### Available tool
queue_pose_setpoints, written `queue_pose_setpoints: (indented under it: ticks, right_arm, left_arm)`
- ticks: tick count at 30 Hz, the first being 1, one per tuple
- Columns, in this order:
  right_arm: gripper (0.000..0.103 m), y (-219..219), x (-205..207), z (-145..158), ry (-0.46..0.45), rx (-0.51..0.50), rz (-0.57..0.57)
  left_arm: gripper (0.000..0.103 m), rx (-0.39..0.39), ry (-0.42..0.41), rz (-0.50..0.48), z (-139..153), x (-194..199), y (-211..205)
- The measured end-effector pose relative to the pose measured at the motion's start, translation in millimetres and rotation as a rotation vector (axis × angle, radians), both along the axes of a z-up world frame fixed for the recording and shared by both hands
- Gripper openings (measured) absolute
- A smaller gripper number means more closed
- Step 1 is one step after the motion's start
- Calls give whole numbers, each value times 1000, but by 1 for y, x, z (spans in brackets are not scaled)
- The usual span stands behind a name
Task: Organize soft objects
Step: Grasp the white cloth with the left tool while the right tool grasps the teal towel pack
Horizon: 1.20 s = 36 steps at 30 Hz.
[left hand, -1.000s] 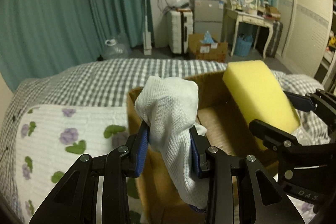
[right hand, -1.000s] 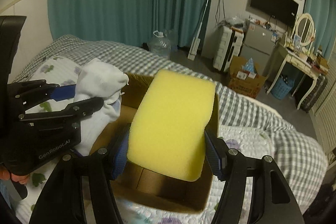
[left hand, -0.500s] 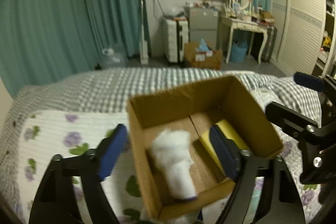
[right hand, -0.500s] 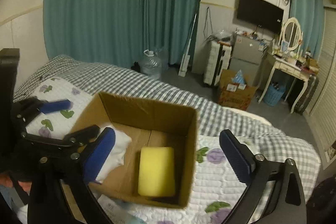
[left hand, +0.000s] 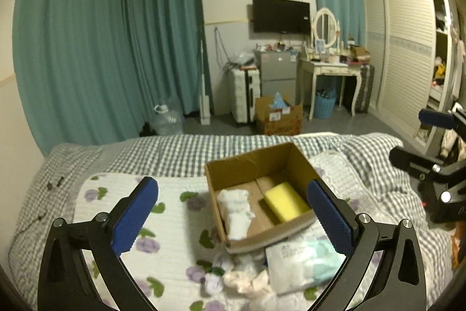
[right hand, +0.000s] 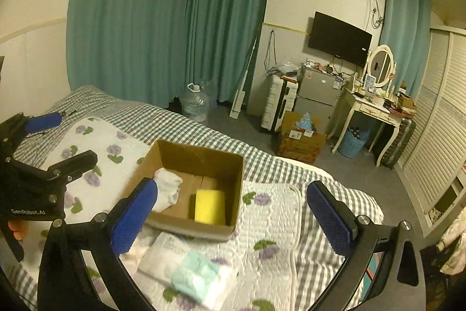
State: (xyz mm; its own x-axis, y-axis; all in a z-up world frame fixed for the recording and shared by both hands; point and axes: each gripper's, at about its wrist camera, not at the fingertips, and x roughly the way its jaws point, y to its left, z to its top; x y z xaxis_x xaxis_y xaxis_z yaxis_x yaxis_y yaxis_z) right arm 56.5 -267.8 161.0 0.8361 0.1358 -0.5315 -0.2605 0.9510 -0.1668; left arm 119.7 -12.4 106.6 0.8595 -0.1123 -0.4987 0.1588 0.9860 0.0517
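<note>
An open cardboard box [left hand: 250, 162] [right hand: 201, 158] sits on the bed. Inside it lie a white sock [left hand: 236, 209] [right hand: 167, 187] on the left and a yellow sponge [left hand: 285, 201] [right hand: 210, 206] on the right. My left gripper [left hand: 233, 214] is open and empty, raised above and in front of the box. My right gripper [right hand: 230, 216] is open and empty, also raised above the box. A plastic-wrapped pale green cloth pack [left hand: 303, 261] [right hand: 189, 267] and crumpled pale cloths [left hand: 247, 281] lie in front of the box.
The box rests on a white quilted mat with purple flowers [left hand: 99, 194] [right hand: 279, 212] over a grey checked bedspread [left hand: 174, 147]. Beyond the bed stand teal curtains, a water jug [left hand: 169, 118], a suitcase, a floor carton [left hand: 278, 115] and a dressing table [left hand: 332, 69].
Both grippers opened and dropped the sock and the sponge into the box, then pulled back and up, so the box now looks smaller and farther away.
</note>
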Motion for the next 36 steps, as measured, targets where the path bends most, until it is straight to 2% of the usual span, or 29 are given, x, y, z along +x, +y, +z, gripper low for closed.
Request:
queue_pose_setpoints:
  ticks: [3, 6, 9, 13, 17, 22, 26, 28, 31, 34, 36]
  right_arm:
    - [103, -1, -22, 0, 17, 1, 13]
    - [103, 3, -35, -12, 41, -23, 19]
    - [103, 7, -43, -40, 79, -59, 10]
    - [103, 8, -37, -90, 157, -45, -5]
    - [103, 10, -18, -144, 248, -12, -11]
    - [103, 14, 7, -204, 331, -51, -28]
    - [103, 12, 18, -242, 389, -22, -26]
    - [103, 10, 22, -256, 430, 2, -29]
    - [103, 10, 27, -271, 466, -4, -32]
    - [97, 13, 29, -280, 487, -21, -27]
    - [80, 15, 28, -285, 491, -36, -26]
  left_arm:
    - [103, 18, -3, 0, -4, -17, -1]
    - [103, 20, 14, 12, -20, -33, 1]
    - [103, -12, 75, 39, -51, -37, 5]
    - [103, -50, 168, 90, -99, -32, 8]
    - [103, -20, 226, 122, -146, -23, 2]
    - [103, -2, 300, 95, -195, -24, -5]
    - [102, -1, 360, 84, -219, -23, -3]
    - [102, -18, 390, 64, -227, -21, -6]
    - [100, 0, 405, 48, -232, -20, -13]
    - [95, 1, 412, 39, -234, -19, -15]
    - [83, -9, 428, 34, -237, -17, -14]
